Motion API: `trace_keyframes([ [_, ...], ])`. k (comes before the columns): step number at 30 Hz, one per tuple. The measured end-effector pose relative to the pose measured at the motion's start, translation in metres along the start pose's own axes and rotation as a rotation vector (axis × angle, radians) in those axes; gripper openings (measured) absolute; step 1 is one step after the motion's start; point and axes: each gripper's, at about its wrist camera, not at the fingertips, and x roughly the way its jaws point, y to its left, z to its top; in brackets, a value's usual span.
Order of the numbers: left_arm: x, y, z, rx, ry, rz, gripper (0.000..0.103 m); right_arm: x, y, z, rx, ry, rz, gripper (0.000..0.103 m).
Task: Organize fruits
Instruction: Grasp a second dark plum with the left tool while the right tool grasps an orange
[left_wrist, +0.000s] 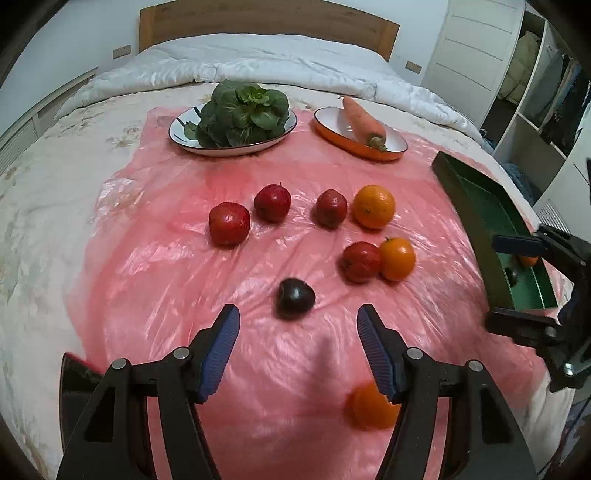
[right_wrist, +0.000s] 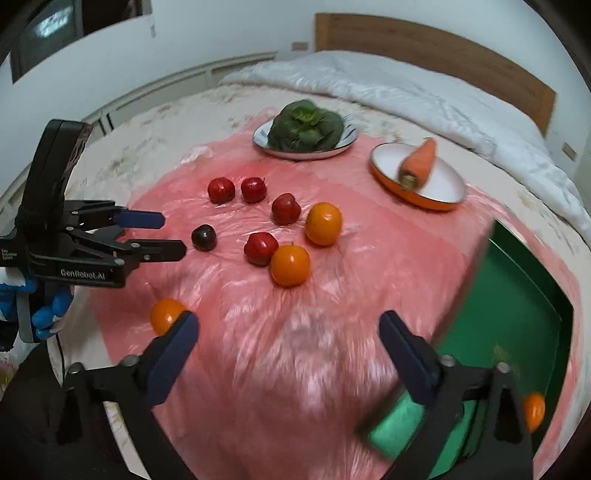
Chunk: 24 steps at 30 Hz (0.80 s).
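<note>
My left fingers (left_wrist: 297, 332) spread, empty, just before dark plum (left_wrist: 295, 297), near bed's front edge. Plum small, smooth, soft: take at widest part, gentle squeeze. Right fingers (right_wrist: 288, 332) also spread, empty, beside green tray (right_wrist: 517, 295).

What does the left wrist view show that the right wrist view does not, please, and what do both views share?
Only the left wrist view shows a small dark fruit lying in the green tray, and the white shelving beside the bed. Only the right wrist view shows a blue-gloved hand holding the left gripper. Both show the greens, the carrot, four red fruits, a dark plum and three oranges on the pink sheet, plus an orange in the tray.
</note>
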Motion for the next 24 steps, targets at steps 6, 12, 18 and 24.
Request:
trace_keyframes([
  [6,0.019,0.001,0.008,0.013,0.025,0.008,0.043,0.044,-0.004,0.025,-0.05,0.092,0.032,0.103],
  [12,0.029,0.0,0.007,0.024,0.045,0.008,0.036,0.074,-0.005,0.039,-0.094,0.148,0.05,0.103],
  [18,0.037,0.0,0.005,0.036,0.056,0.018,0.023,0.097,0.0,0.043,-0.136,0.205,0.064,0.096],
  [24,0.035,0.003,0.003,0.03,0.039,-0.004,0.021,0.101,-0.005,0.041,-0.113,0.2,0.068,0.05],
])
